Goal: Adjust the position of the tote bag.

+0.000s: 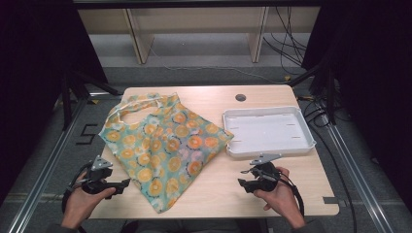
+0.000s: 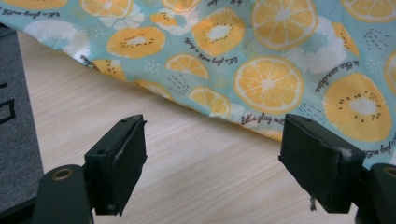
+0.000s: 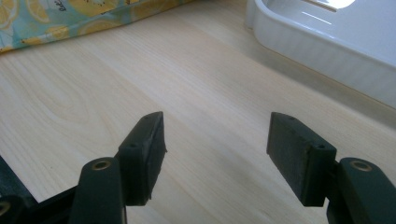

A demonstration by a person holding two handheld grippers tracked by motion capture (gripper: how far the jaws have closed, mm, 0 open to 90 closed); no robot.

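Note:
A light blue cloth bag (image 1: 165,145) printed with orange citrus slices lies spread flat on the left half of the wooden table (image 1: 209,194); its handles point to the far left corner. My left gripper (image 1: 125,184) hovers at the table's near left edge, open, jaws pointing at the bag's lower hem (image 2: 219,112), nothing between them. My right gripper (image 1: 242,183) rests low at the near right, open and empty, just in front of a white tray (image 1: 268,130). The tray's rim (image 3: 322,51) shows ahead of its jaws, and the bag's edge (image 3: 70,23) at the upper left.
The shallow white tray is empty and sits at the right side of the table. A round cable hole (image 1: 240,97) lies near the far edge. Bare wood lies between the bag and my right gripper. Dark floor and metal rails flank the table.

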